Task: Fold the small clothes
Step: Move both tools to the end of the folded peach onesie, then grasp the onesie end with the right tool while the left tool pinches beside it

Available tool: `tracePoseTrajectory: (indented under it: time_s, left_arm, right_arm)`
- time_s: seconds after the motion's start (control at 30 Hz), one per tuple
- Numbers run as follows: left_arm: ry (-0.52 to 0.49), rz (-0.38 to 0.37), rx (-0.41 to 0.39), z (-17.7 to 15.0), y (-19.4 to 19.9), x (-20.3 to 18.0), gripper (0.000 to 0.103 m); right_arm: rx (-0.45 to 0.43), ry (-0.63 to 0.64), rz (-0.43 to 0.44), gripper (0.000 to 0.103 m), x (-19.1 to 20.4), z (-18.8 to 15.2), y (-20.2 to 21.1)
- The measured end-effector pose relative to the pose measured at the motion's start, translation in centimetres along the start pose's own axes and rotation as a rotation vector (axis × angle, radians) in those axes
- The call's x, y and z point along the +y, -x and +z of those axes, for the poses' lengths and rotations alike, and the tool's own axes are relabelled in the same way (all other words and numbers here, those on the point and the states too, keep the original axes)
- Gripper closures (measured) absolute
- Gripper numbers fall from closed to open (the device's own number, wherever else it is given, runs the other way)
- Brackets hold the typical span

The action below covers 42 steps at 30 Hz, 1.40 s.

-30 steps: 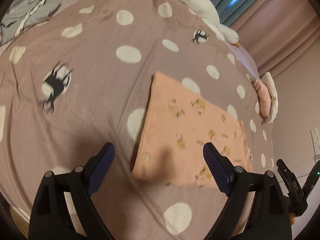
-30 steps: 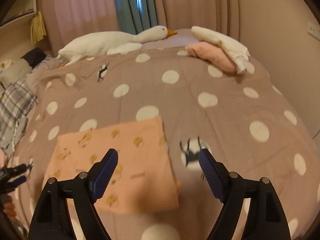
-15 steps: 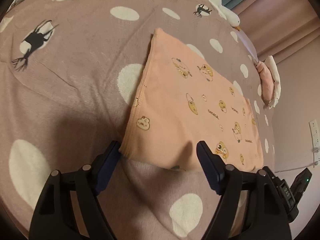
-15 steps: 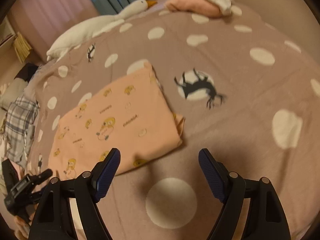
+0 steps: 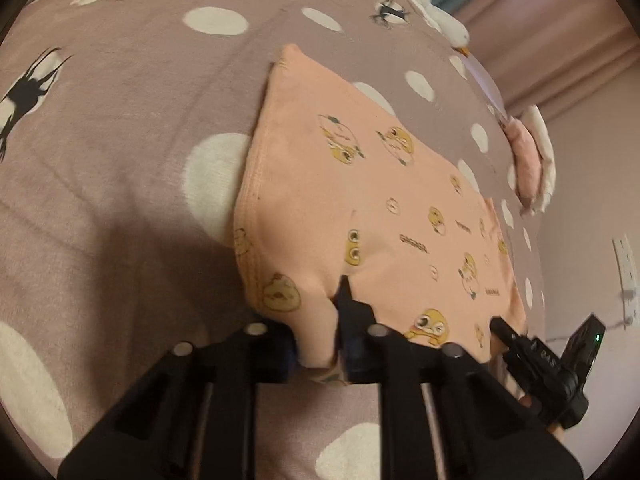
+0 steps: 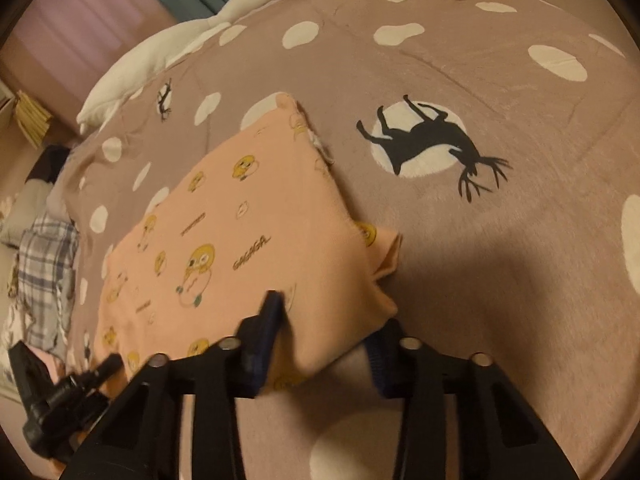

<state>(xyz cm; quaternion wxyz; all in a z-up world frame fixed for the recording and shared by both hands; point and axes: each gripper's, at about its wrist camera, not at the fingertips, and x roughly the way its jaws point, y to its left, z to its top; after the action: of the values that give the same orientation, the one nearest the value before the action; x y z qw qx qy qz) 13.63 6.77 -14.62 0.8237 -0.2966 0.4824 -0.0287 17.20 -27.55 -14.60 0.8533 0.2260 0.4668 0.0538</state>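
Now closing on the near edge of the peach garment (image 5: 376,208) lying flat on the dotted bedspread (image 5: 120,128), left gripper (image 5: 320,344) pinching one corner, right gripper (image 6: 320,344) the other after dropping in wide open, readying a fold.

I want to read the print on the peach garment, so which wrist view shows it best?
The right wrist view: the peach garment lies broad there, its lettering and duck print legible. In the left wrist view the garment also shows, but its print is smaller and slightly blurred.
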Motion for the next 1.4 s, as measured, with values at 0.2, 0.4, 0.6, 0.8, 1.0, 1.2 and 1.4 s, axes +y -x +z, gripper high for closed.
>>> tracePoseTrajectory:
  time_s: [0.2, 0.4, 0.6, 0.8, 1.0, 1.2, 1.4]
  left_arm:
    - [-0.039, 0.025, -0.046, -0.6, 2.2, -1.0, 0.093]
    - [-0.077, 0.019, -0.055, -1.7, 5.1, -2.2, 0.093]
    - [-0.106, 0.029, -0.017, -4.8, 7.0, -3.0, 0.093]
    - [-0.124, 0.052, 0.013, -7.7, 7.7, -3.1, 0.093]
    - [-0.132, 0.118, 0.061, -8.9, 5.8, -2.6, 0.091]
    - [-0.135, 0.119, 0.081, -9.1, 5.7, -2.1, 0.083]
    - [-0.130, 0.133, 0.040, -8.5, 7.8, -1.5, 0.053]
  right_arm:
    - [-0.043, 0.076, -0.014, 0.089, 1.1, -0.1, 1.9]
    - [-0.112, 0.138, 0.009, 0.090, 2.3, -0.5, 6.1]
    - [-0.135, 0.168, 0.013, 0.090, 1.9, -1.9, 9.2]
    - [-0.129, 0.166, 0.011, 0.090, 1.0, -3.3, 10.9]
    - [-0.112, 0.173, -0.024, 0.090, 0.7, -4.3, 10.4]
    - [-0.111, 0.208, -0.073, 0.090, 1.3, -4.4, 9.3]
    - [-0.153, 0.287, -0.039, 0.090, 4.0, -3.7, 10.1]
